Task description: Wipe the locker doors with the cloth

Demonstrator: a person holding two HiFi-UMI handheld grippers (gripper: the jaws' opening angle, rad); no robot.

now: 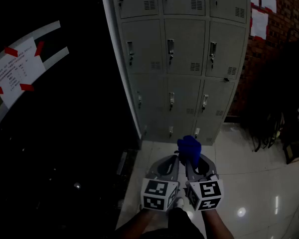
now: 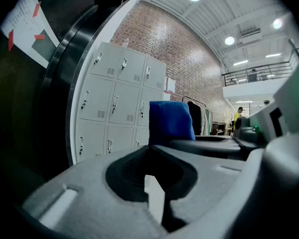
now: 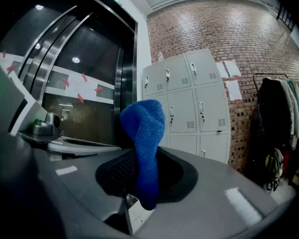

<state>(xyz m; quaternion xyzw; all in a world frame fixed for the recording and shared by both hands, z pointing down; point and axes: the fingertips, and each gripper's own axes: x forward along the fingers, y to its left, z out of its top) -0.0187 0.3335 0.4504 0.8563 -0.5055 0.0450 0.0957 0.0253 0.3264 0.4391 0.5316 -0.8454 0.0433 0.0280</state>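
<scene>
A bank of grey lockers stands ahead, each door with a handle and a vent. My right gripper is shut on a blue cloth, which sticks up from its jaws. Close on its left my left gripper is held low over the floor, jaws together with nothing between them. In the left gripper view the blue cloth shows just beyond that gripper, with the lockers behind. Both grippers are well short of the locker doors.
A dark glass wall with a paper notice taped in red fills the left. A brick wall with white papers and a rack of dark clothes stand right of the lockers. Glossy pale tiles lie underfoot.
</scene>
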